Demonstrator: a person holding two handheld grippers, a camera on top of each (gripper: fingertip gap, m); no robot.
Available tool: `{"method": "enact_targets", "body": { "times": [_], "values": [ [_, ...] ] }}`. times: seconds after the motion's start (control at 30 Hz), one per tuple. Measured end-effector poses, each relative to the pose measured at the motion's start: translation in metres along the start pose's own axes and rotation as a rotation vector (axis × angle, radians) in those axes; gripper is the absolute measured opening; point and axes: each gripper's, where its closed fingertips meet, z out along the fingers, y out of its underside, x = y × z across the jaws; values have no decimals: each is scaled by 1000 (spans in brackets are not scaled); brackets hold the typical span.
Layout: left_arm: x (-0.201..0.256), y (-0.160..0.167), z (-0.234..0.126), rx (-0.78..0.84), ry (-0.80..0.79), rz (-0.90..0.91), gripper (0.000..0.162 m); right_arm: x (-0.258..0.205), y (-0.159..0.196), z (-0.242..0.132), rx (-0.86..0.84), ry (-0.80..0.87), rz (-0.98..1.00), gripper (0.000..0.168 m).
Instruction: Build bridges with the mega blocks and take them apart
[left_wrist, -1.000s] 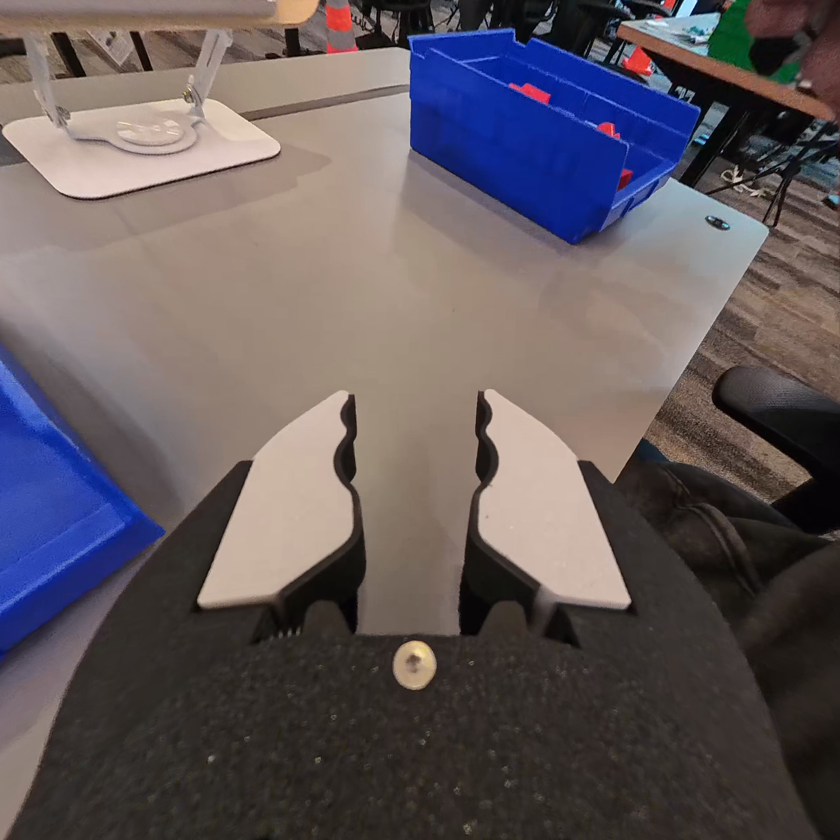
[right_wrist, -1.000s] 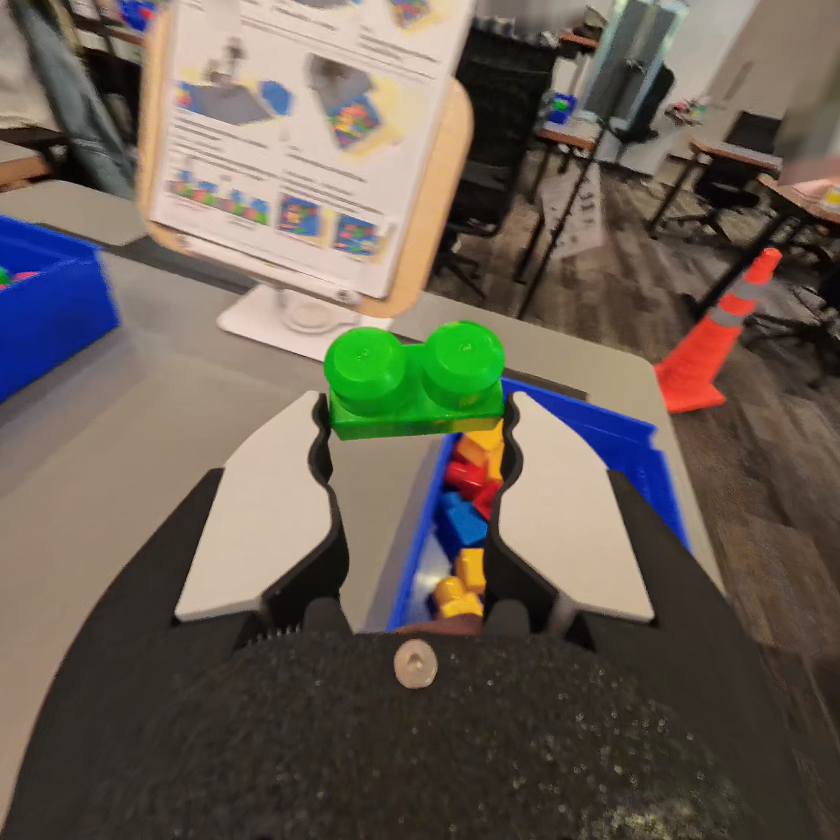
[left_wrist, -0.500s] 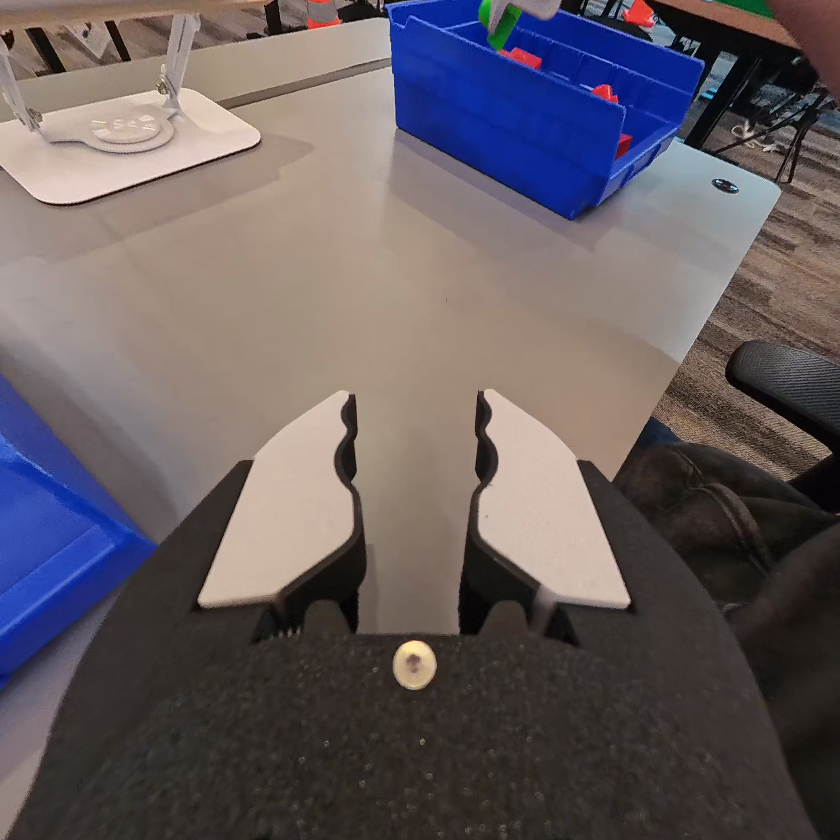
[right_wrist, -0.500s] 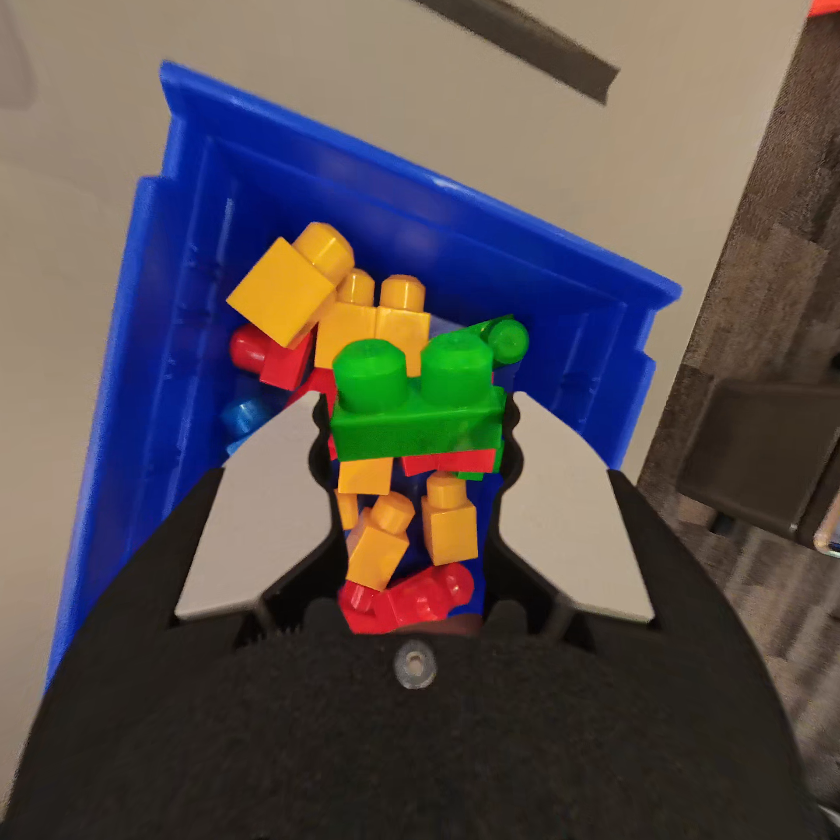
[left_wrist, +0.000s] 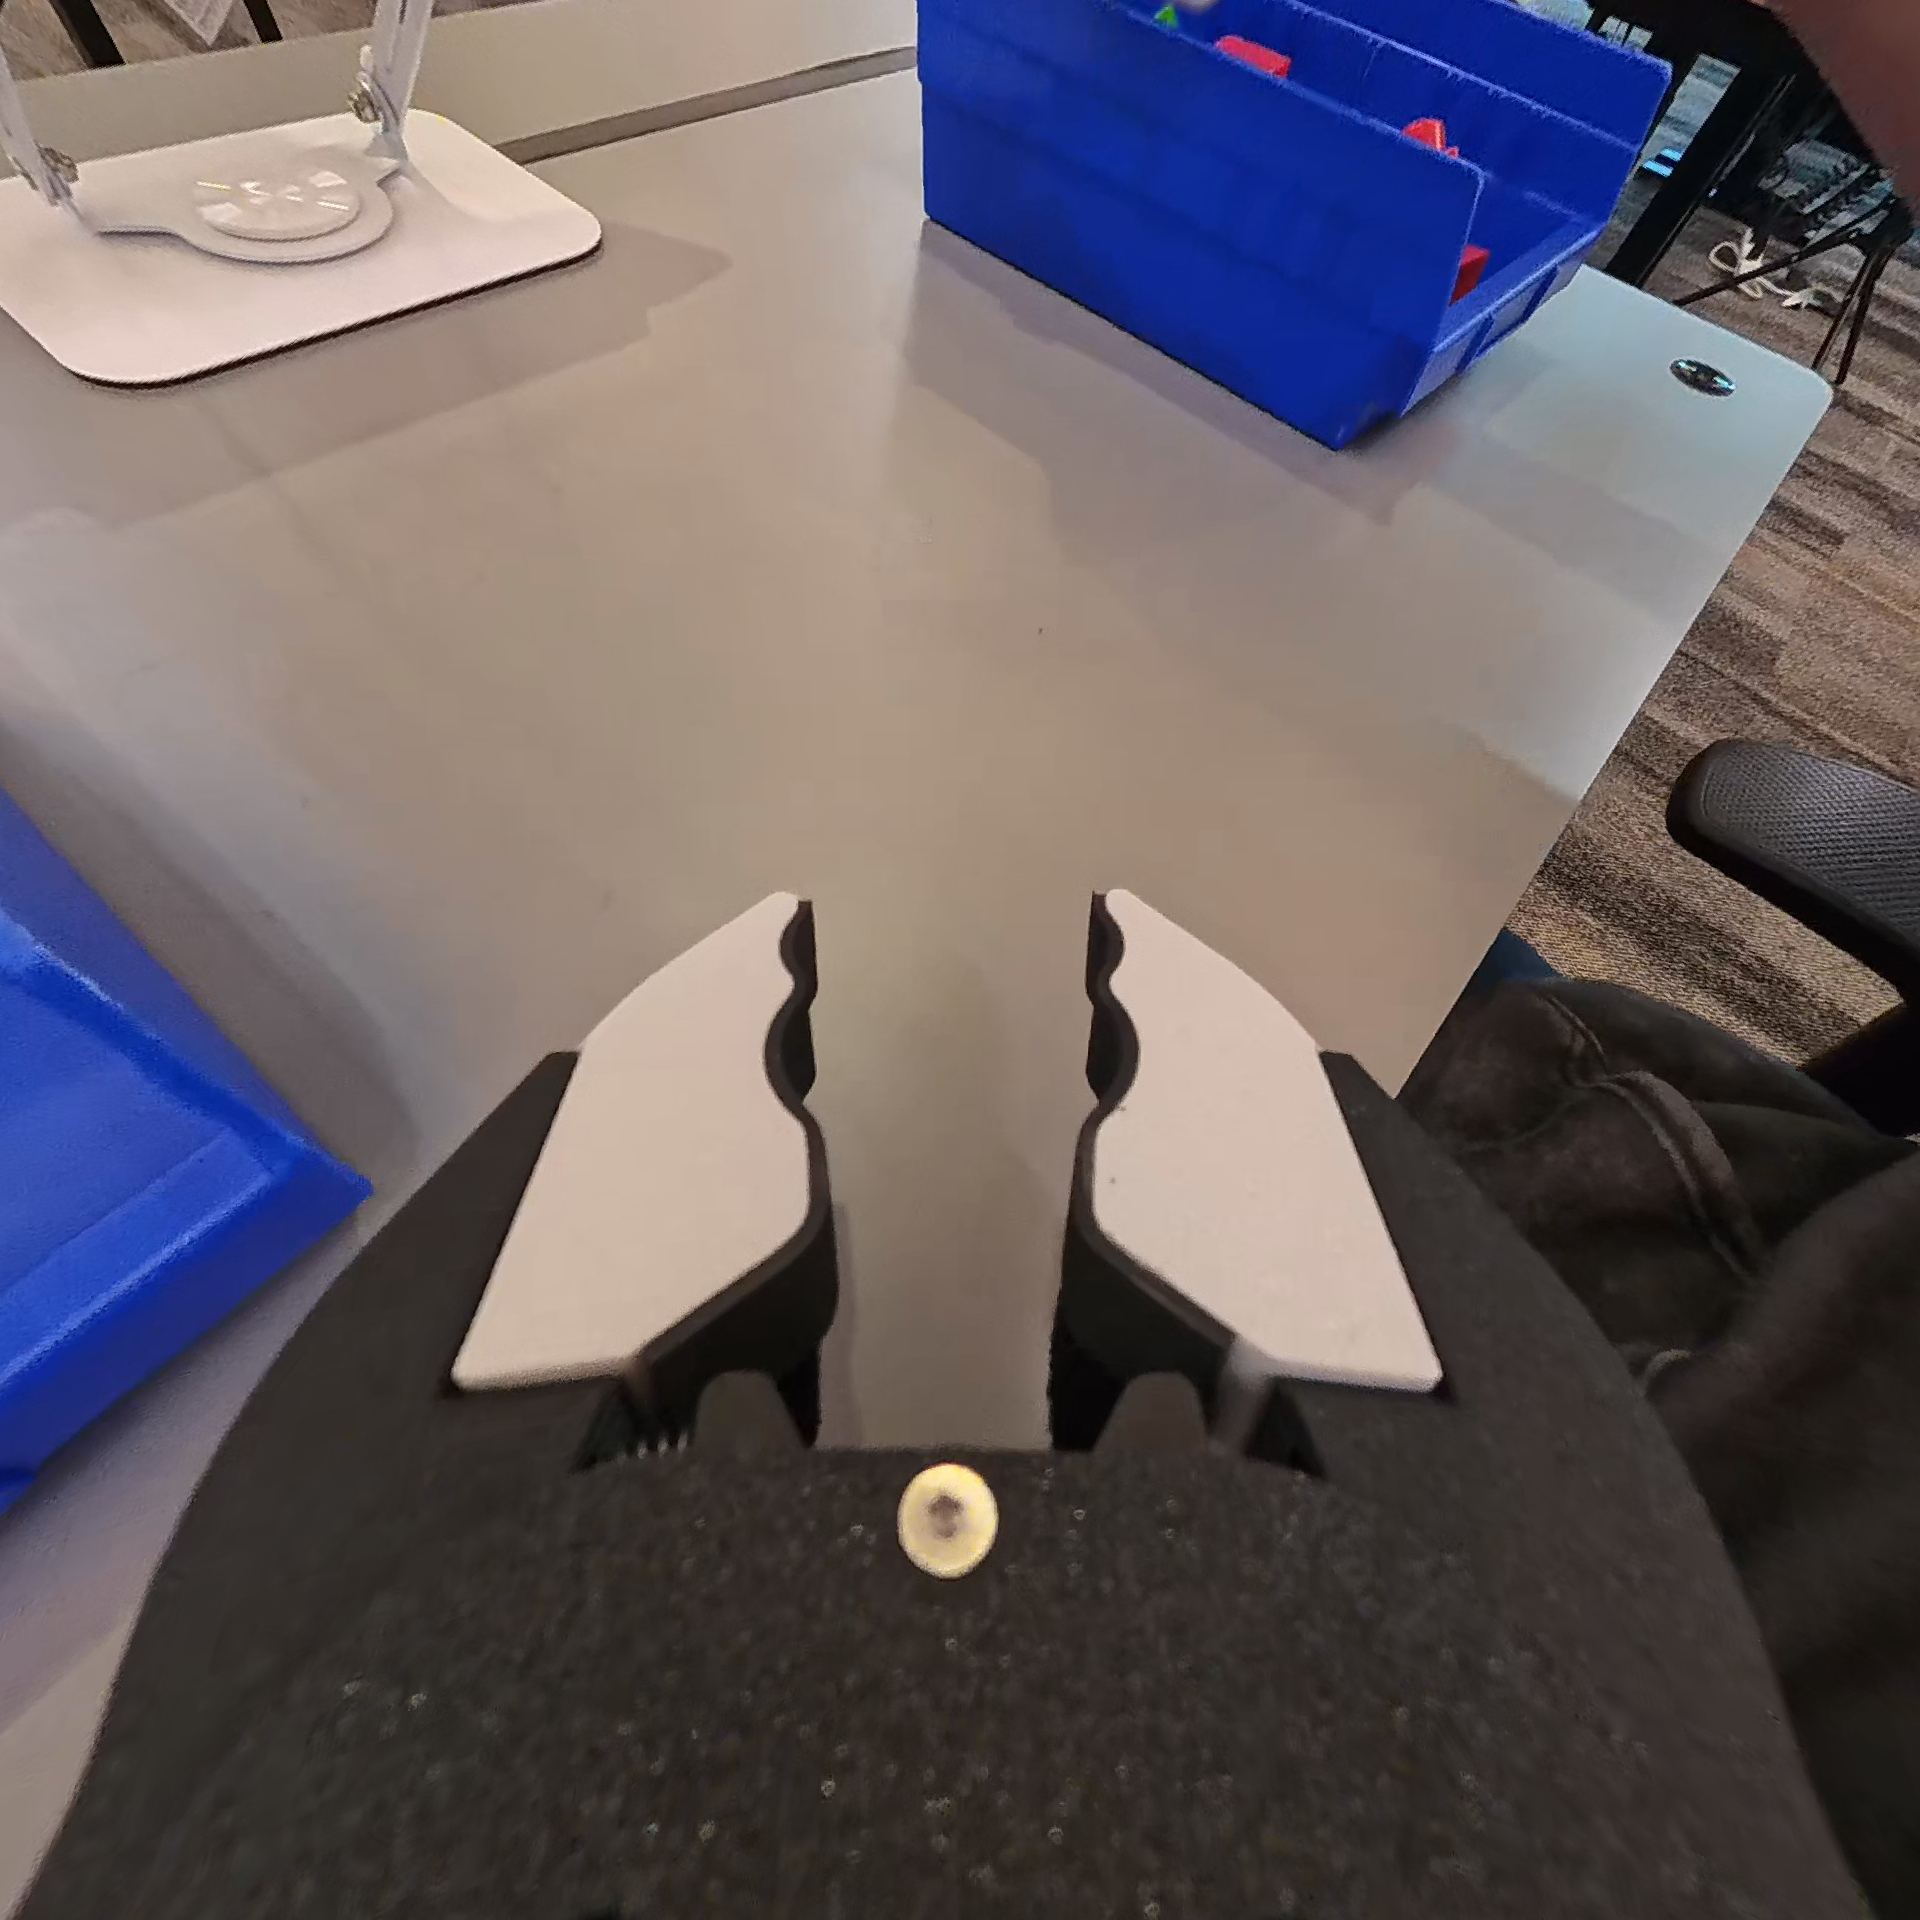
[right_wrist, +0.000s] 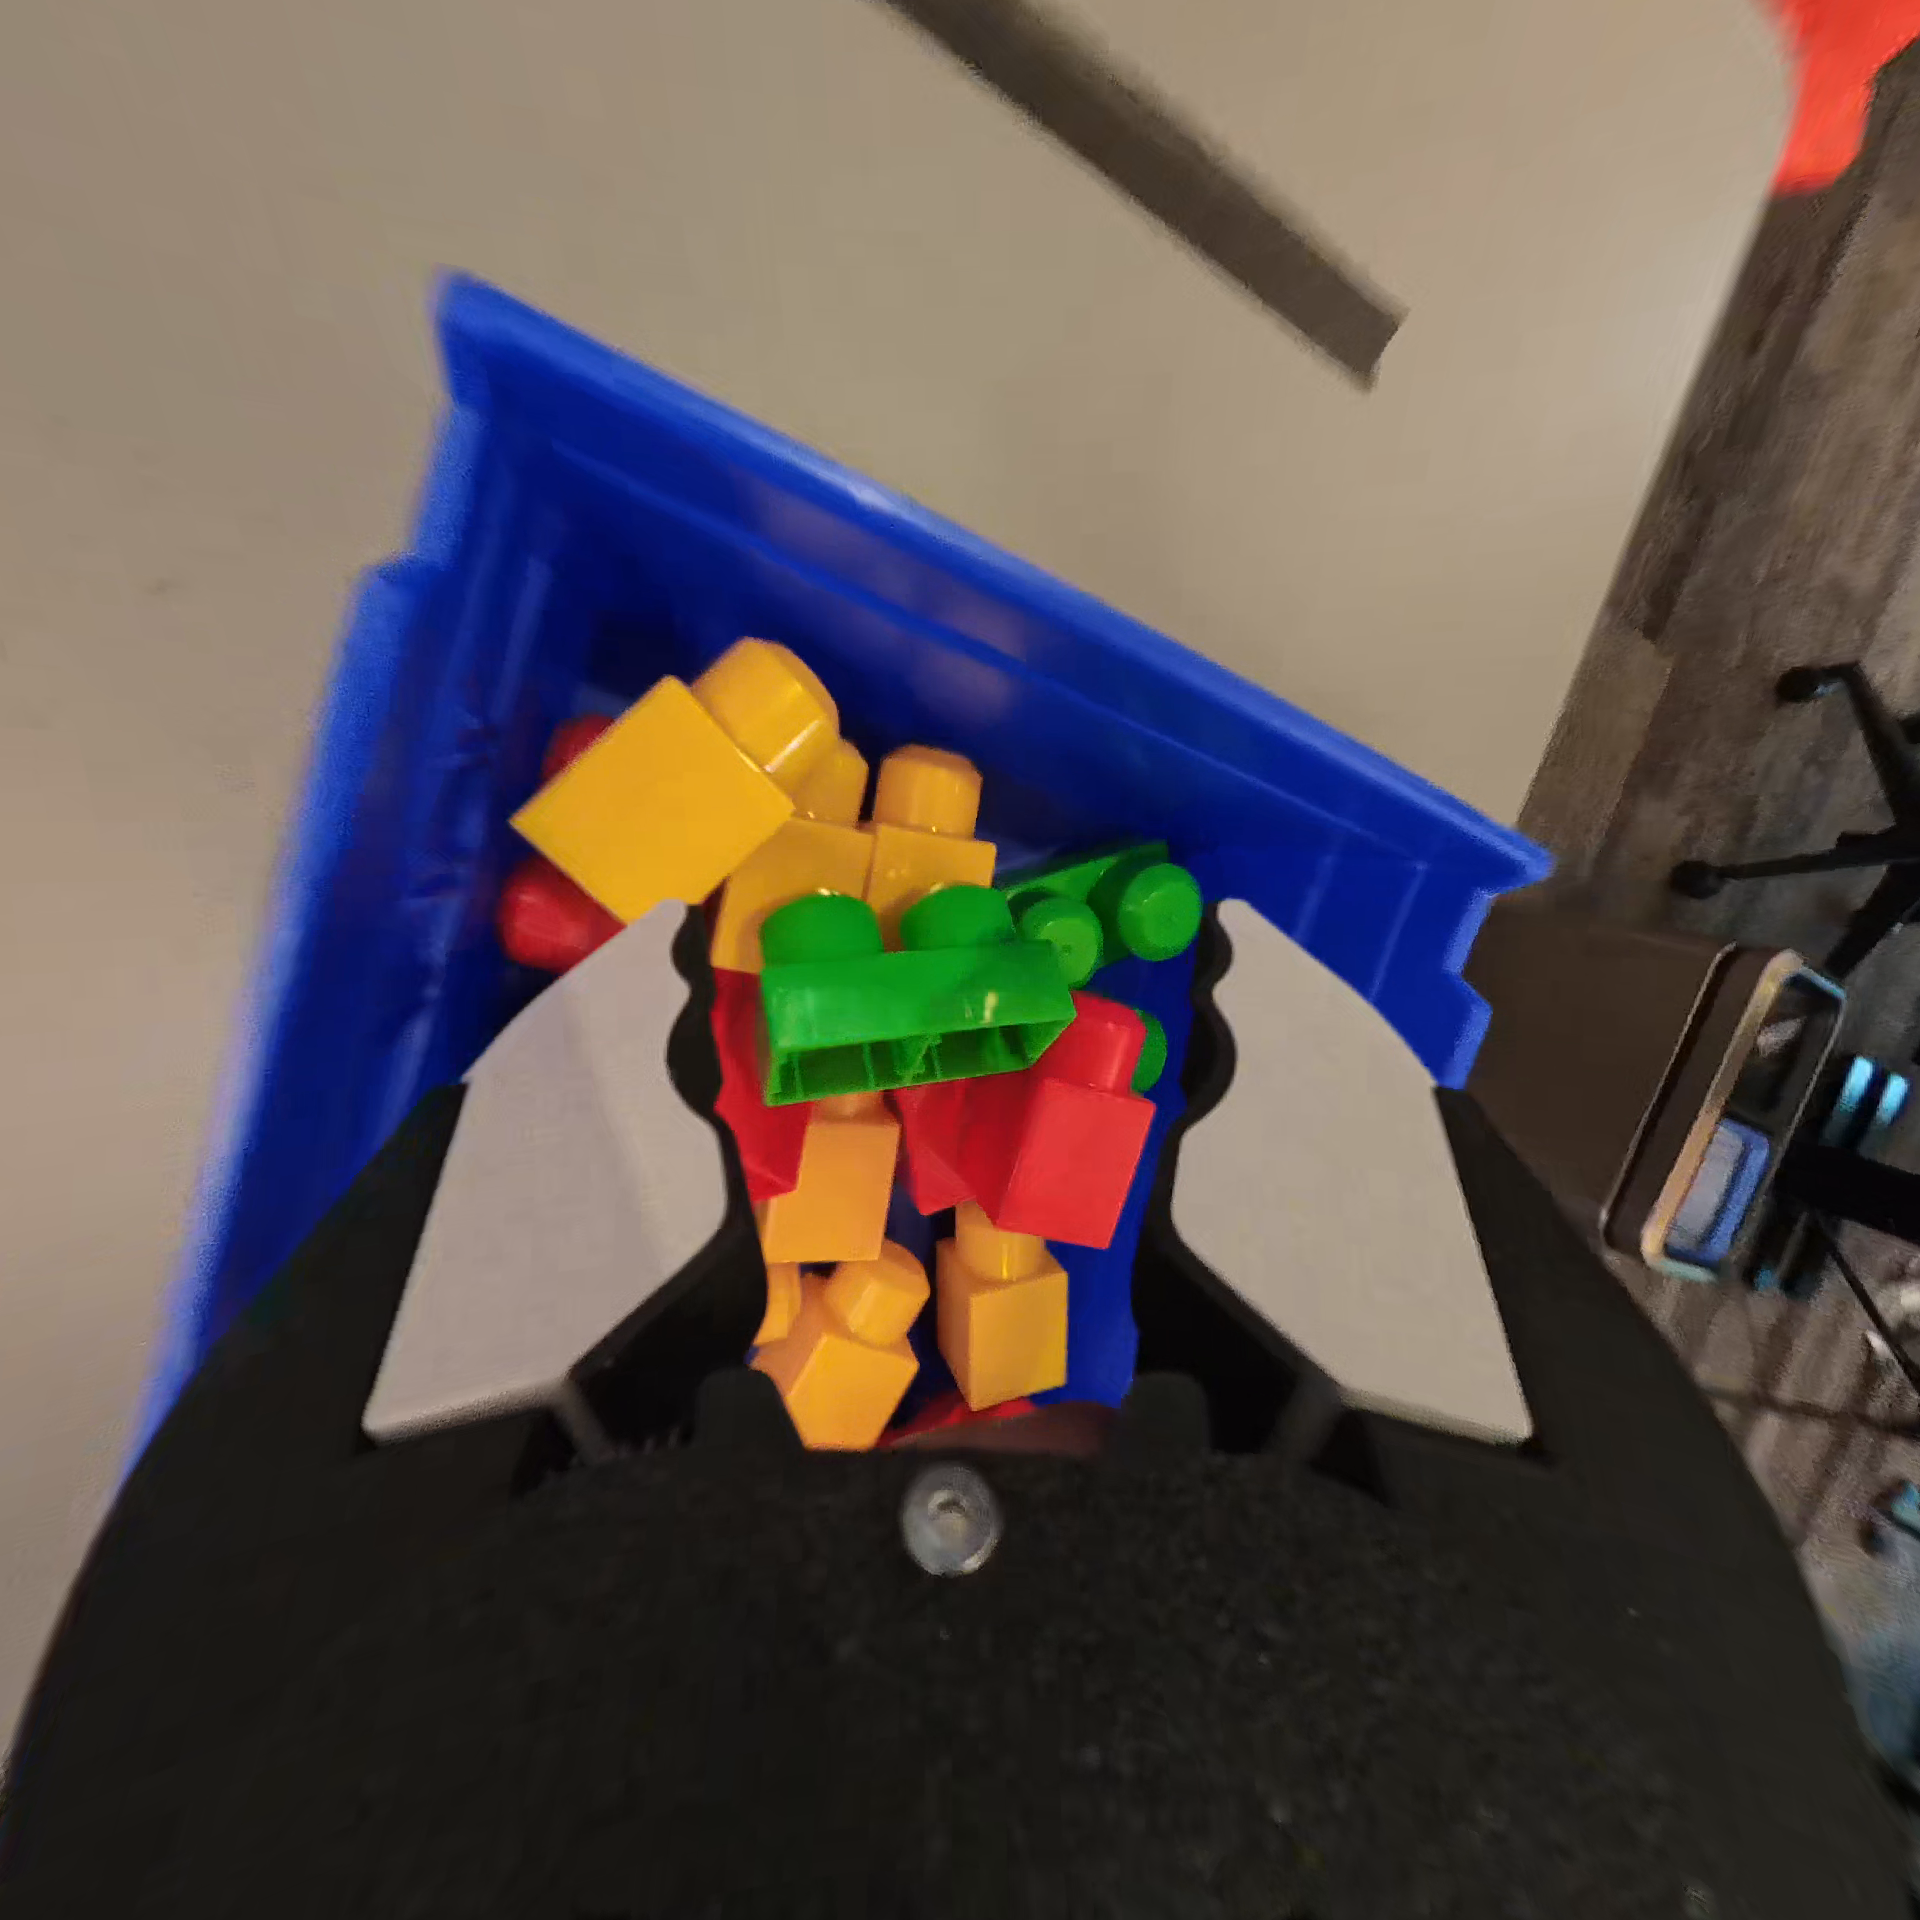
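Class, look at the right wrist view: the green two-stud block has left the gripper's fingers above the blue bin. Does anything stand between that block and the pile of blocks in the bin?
Nothing visible does. The green two-stud block is clear of the open right gripper and sits directly over the pile inside the blue bin.

A smooth grey counter (left_wrist: 727, 582) is seen bearing a blue plastic bin (left_wrist: 1195, 218); left of that bin a white flat stand base (left_wrist: 312, 249) is set, and nearer, a second blue bin (left_wrist: 125, 1195).

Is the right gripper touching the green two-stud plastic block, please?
Apart: the right wrist view shows the right gripper open, with gaps either side of the green two-stud plastic block.
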Motion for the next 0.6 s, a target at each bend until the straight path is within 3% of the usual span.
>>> {"method": "enact_targets", "body": {
  "times": [0.1,0.17,0.27,0.33,0.37,0.43,0.6],
  "values": [
    [-3,1,-2,2,-15,0,50,-19,-12,-56,255,-18,51,85],
    [-5,0,-4,8,-27,-6,50,-59,-11,-104,485,-121,76,83],
    [-10,-1,-7,19,-45,-21,50,-168,17,-164,803,-526,119,69],
    [-12,-2,-8,31,-55,-38,50,-243,53,-176,841,-804,130,70],
    [-13,-2,-9,38,-60,-47,50,-268,69,-175,853,-866,144,71],
    [-17,-4,-12,55,-76,-60,51,-296,89,-172,921,-855,180,65],
    [-28,-16,-21,96,-109,-61,52,-323,106,-176,938,-755,12,59]
  ]
}}
